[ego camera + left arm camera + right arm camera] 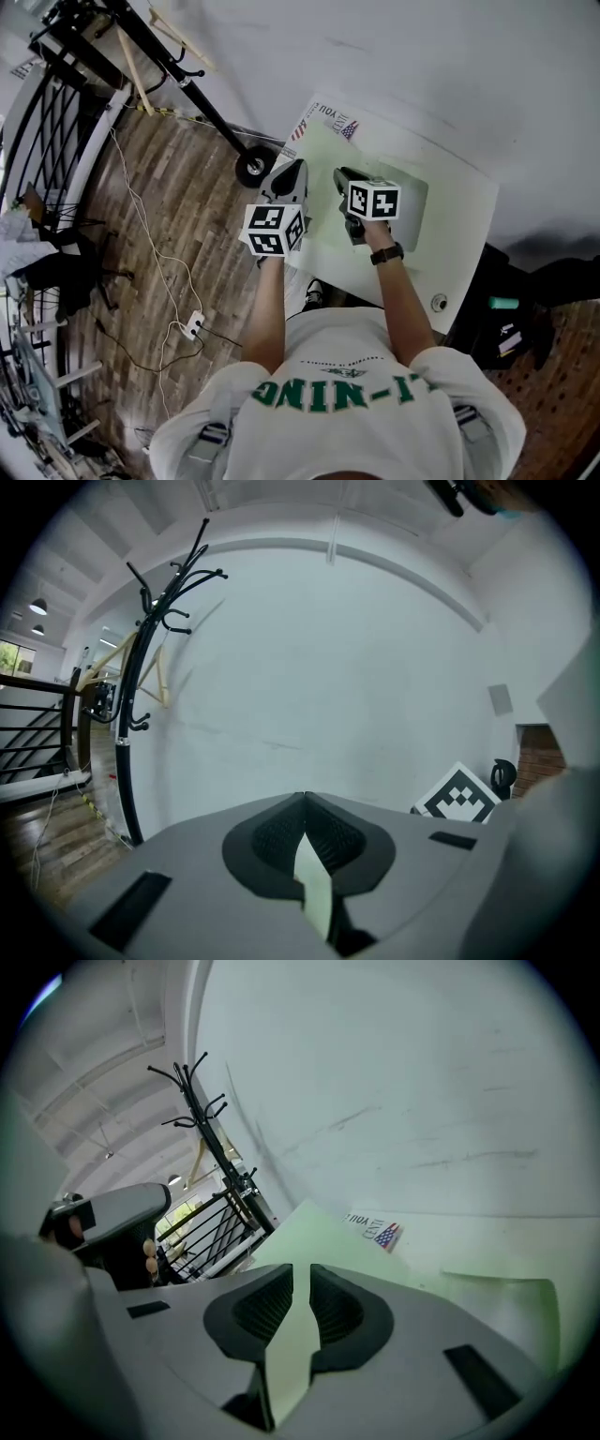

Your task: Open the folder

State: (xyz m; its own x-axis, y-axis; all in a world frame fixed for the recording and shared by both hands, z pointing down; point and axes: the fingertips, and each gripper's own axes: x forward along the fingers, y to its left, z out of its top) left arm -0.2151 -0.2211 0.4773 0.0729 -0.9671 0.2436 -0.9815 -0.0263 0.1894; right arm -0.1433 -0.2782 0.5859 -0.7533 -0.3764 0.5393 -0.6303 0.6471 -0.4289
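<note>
A pale green folder (323, 155) lies on the white table (469, 216). Both grippers hold its cover by the near edge. The left gripper (296, 169) is shut on the cover, and a strip of the green sheet (315, 883) shows pinched between its pads. To its right, the right gripper (340, 174) is also shut on the cover (289, 1349), which slopes away from its jaws toward the wall (309, 1232). The folder's lower leaf (497, 1297) lies flat on the table behind it, also seen in the head view (412, 202).
A printed sheet with a flag mark (326, 122) lies at the table's far corner. A black coat stand (187, 84) on wheels stands to the left, by the wall. Cables and a power strip (192, 323) lie on the wood floor. A black railing (47, 141) runs along the left.
</note>
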